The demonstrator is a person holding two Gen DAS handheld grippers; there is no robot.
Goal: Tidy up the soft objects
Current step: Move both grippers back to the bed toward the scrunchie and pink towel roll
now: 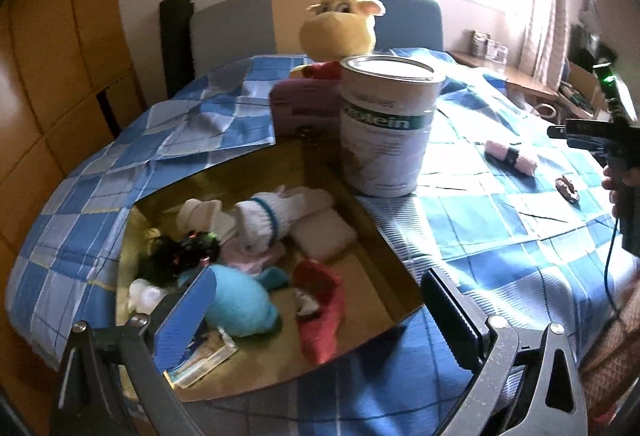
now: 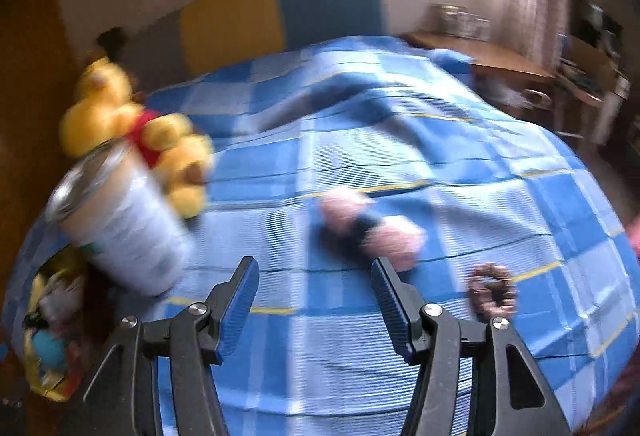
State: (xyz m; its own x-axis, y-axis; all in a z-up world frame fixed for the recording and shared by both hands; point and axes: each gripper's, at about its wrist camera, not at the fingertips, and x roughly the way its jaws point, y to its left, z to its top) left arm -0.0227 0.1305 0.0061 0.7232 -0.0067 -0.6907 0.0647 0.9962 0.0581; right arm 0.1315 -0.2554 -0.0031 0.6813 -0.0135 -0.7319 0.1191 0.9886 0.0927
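Hovered with the right gripper (image 2: pixel 316 300) spread wide and empty, just short of the pink rolled sock (image 2: pixel 372 228) on the checked bedspread (image 2: pixel 400 140). Best closed across its dark band. Left gripper (image 1: pixel 312 312) gaped wide, empty, over the box (image 1: pixel 240 172) of socks.

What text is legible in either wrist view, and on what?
"protein", first letters partly cut off, on the green band of the white tin can.
Smaller print above and below that band: too blurred to read.
Purple box behind the can: dark label, unreadable.
Right wrist view: motion-blurred, nothing readable.
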